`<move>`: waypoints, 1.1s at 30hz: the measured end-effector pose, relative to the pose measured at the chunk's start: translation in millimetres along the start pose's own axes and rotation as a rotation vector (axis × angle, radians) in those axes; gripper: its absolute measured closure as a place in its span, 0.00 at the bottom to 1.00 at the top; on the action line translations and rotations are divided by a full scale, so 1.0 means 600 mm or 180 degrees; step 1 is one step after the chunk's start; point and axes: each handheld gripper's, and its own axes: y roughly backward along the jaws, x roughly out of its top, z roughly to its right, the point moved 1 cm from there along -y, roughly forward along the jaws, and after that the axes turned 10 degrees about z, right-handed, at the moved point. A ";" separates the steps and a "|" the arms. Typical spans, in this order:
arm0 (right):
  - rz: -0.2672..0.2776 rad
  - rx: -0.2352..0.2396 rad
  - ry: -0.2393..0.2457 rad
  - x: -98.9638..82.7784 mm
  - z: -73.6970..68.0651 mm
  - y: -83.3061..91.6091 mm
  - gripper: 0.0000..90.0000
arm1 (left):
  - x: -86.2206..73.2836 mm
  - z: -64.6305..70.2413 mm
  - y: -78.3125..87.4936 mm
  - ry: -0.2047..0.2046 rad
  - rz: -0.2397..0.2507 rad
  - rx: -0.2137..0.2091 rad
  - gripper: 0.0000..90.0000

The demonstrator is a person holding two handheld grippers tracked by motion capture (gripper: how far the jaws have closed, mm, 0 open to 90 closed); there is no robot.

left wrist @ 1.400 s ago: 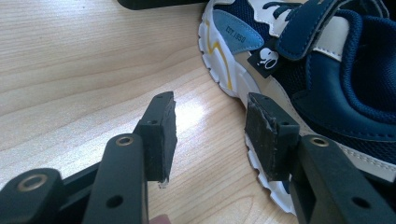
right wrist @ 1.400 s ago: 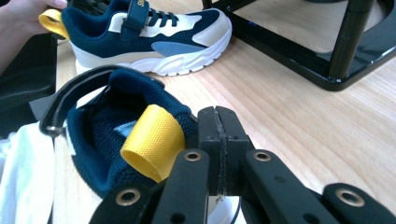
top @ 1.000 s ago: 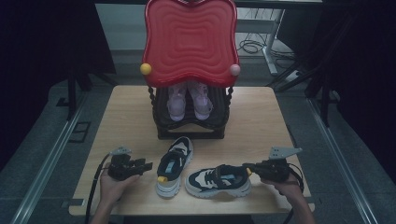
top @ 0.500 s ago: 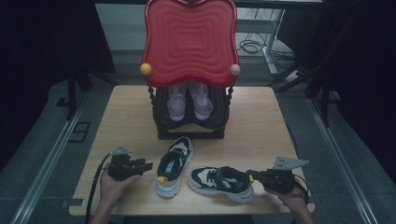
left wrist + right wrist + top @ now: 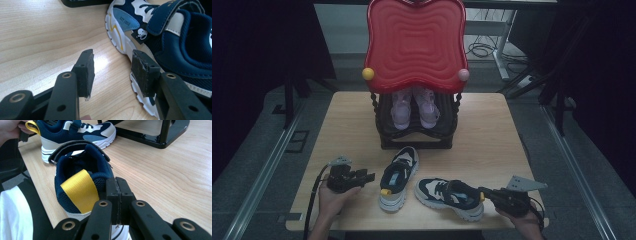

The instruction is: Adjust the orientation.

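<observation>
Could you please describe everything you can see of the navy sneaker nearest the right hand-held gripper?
The navy sneaker lies sole-down on the wooden table, heel toward the right hand-held gripper, whose shut jaws sit against its heel. It has a mesh-like navy upper, cream panels, a strap, a thick white sole and a yellow heel loop.

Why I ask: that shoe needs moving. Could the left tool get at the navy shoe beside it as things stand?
Probably yes: the left tool is open, right beside the left shoe, with only bare table between.
</observation>
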 end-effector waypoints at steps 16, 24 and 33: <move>0.0000 -0.0190 0.0029 -0.012 -0.034 0.020 1.00 | 0.015 -0.002 0.001 -0.0049 0.0045 -0.0026 0.59; -0.0011 -0.0218 0.0036 -0.016 -0.042 0.025 1.00 | 0.015 -0.004 0.002 -0.0044 0.0045 -0.0025 0.59; -0.0028 -0.0286 0.0014 -0.016 -0.056 0.029 1.00 | 0.016 -0.003 0.006 -0.0040 0.0070 -0.0022 0.59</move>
